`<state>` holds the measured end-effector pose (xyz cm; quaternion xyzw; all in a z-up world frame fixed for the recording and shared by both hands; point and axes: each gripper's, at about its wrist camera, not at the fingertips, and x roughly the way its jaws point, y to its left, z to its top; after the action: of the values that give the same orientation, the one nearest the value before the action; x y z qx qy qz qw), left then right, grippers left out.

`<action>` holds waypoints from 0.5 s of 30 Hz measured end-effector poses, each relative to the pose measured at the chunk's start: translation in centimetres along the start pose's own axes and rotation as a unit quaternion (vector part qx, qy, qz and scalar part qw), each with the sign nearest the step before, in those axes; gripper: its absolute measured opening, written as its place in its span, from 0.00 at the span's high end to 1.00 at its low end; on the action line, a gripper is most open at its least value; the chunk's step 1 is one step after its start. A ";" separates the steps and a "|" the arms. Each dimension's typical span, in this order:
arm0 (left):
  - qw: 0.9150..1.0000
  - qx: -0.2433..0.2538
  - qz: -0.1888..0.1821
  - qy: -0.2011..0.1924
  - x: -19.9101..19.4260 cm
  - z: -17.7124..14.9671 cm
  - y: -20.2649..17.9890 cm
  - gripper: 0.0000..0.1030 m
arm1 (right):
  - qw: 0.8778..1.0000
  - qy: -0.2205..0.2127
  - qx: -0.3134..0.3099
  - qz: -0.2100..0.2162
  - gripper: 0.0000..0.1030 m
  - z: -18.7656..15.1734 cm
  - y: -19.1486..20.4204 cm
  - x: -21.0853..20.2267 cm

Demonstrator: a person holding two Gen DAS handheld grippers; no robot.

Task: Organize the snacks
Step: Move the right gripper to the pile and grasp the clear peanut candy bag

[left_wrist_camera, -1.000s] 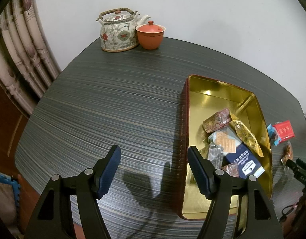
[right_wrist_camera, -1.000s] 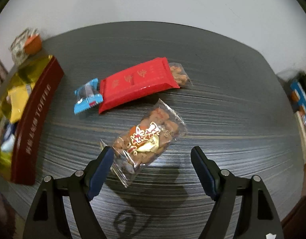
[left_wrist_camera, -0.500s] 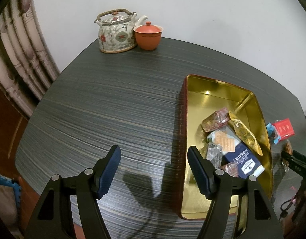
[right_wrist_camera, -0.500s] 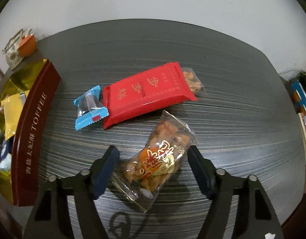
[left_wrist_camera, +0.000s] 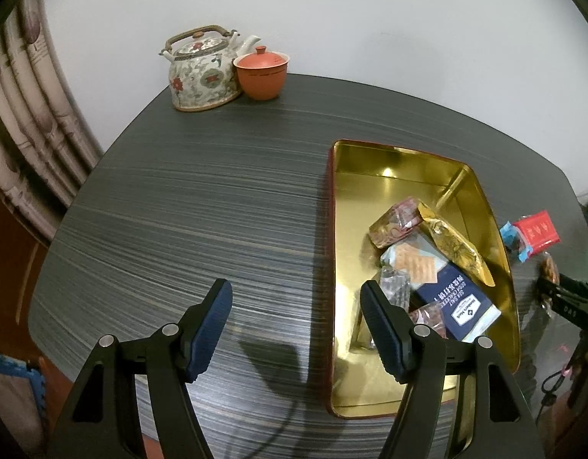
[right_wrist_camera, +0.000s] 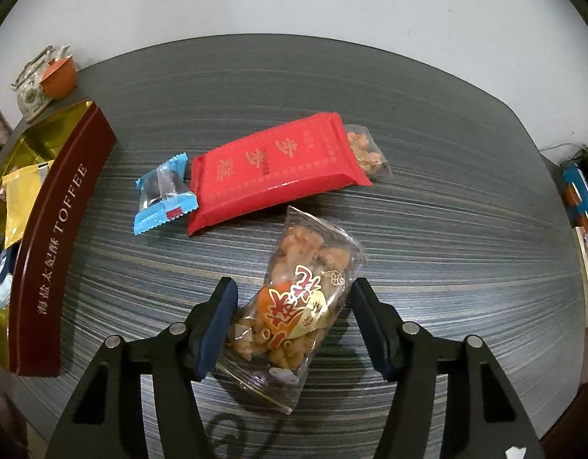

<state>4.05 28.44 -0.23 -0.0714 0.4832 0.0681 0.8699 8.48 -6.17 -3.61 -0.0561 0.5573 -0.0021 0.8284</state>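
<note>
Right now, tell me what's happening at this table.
A person is putting snacks into the gold tin. The right gripper is open around a clear bag of nuts lying on the table, not yet clamped. The left gripper hangs open by the tin, holding nothing.

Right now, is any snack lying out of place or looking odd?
Yes. Three packets lie loose on the table beside the tin: a clear nut bag between the right gripper fingers, a red packet and a blue candy. Nothing looks spilled.
</note>
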 end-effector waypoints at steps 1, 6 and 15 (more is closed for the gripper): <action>1.000 0.000 0.000 0.000 0.0 0.0 0.0 0.32 | 1.000 -0.002 -0.002 0.001 0.44 0.0 -0.2 -0.2; 1.000 0.003 0.003 0.000 0.0 -0.1 0.0 0.32 | 1.000 -0.010 -0.013 0.007 0.48 -0.2 -0.3 -0.1; 1.000 0.014 0.010 -0.007 0.0 -0.5 -1.0 0.32 | 0.998 -0.034 -0.045 0.023 0.57 -1.9 -1.3 -0.6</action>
<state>3.87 27.37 -0.45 -0.0538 0.4789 0.0705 0.8734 6.57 -7.61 -3.66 -0.0806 0.5299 0.0440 0.8431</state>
